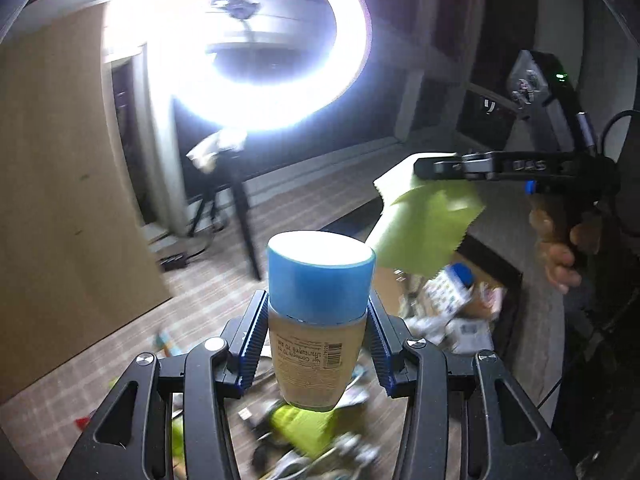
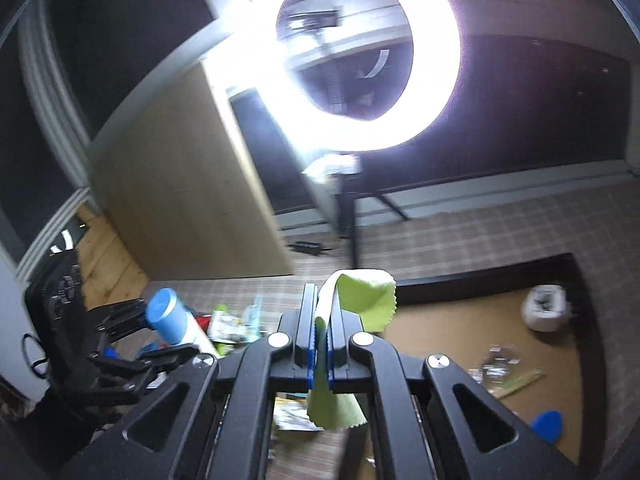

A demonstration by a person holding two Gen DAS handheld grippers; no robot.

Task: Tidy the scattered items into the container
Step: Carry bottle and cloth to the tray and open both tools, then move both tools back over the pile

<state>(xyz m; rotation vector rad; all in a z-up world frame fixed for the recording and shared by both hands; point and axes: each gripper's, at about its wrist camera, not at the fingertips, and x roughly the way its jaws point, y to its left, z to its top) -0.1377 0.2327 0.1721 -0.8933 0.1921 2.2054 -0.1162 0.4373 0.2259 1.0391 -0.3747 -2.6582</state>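
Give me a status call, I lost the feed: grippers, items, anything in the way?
Left gripper shut on blue-capped bottle. Right gripper shut on green cloth. Container ahead, some items already inside. Nothing blocking.

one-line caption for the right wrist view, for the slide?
Right tongs shut on a green cloth above the cardboard-lined container, ring light overhead.

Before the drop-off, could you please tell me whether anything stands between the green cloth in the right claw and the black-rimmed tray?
Nothing visible does. The right claw holds the green cloth in the air, and the black-rimmed tray lies ahead to its right, its near floor bare. A white object and other items lie farther inside.
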